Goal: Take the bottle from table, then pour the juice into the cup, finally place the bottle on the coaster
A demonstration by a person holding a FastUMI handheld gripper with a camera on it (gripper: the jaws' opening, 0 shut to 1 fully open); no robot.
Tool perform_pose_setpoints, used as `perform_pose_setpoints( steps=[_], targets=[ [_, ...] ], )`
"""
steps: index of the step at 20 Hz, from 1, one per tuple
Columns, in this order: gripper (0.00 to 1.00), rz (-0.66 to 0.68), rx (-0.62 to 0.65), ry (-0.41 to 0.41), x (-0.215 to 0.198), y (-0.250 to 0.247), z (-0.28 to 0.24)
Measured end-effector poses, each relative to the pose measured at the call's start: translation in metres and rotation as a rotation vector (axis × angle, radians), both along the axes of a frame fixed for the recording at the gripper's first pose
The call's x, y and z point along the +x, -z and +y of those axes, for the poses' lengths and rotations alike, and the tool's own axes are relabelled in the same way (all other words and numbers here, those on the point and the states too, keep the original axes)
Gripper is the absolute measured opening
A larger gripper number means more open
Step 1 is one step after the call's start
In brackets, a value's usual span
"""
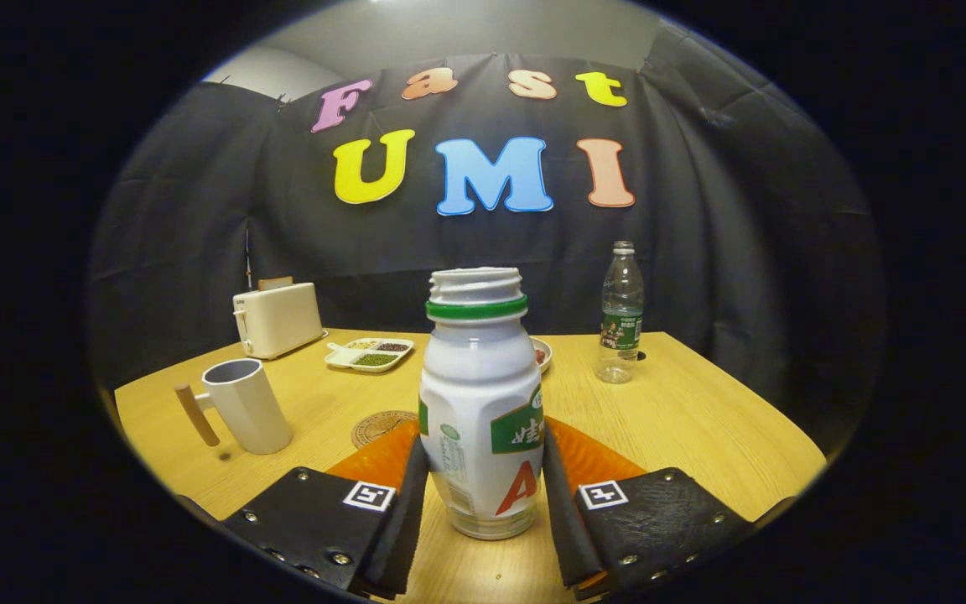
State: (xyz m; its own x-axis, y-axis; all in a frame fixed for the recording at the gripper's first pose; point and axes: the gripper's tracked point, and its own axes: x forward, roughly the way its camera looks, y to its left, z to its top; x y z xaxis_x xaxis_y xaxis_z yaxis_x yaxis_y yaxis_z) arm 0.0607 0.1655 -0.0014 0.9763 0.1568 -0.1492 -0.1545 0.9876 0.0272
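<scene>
We see the tool (483, 486) clenched on the white bottle (481, 411), its two black pads pressing the bottle's lower body from either side. The bottle stands upright between the fingers, its cap off and a green ring below the open neck; whether its base touches the wooden bench (684, 419) or sits just above it we cannot tell. To the left of the fingers stands the white cup (246, 406) with a wooden handle, apart from the bottle. The round coaster (378, 426) lies flat just beyond the left finger, between the cup and the bottle, partly hidden. Farther back we find a cream toaster (277, 319), a divided tray of grains (370, 353), and a clear water bottle (620, 315) to the right.
</scene>
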Motion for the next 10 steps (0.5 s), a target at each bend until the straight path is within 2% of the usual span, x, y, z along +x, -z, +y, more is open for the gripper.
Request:
perform_pose_setpoints(
  steps=[5,10],
  targets=[
    [0.65,-0.052,-0.109,0.021,-0.002,-0.018,0.008],
    [0.65,-0.116,-0.423,0.036,0.003,-0.055,0.041]
  ],
)
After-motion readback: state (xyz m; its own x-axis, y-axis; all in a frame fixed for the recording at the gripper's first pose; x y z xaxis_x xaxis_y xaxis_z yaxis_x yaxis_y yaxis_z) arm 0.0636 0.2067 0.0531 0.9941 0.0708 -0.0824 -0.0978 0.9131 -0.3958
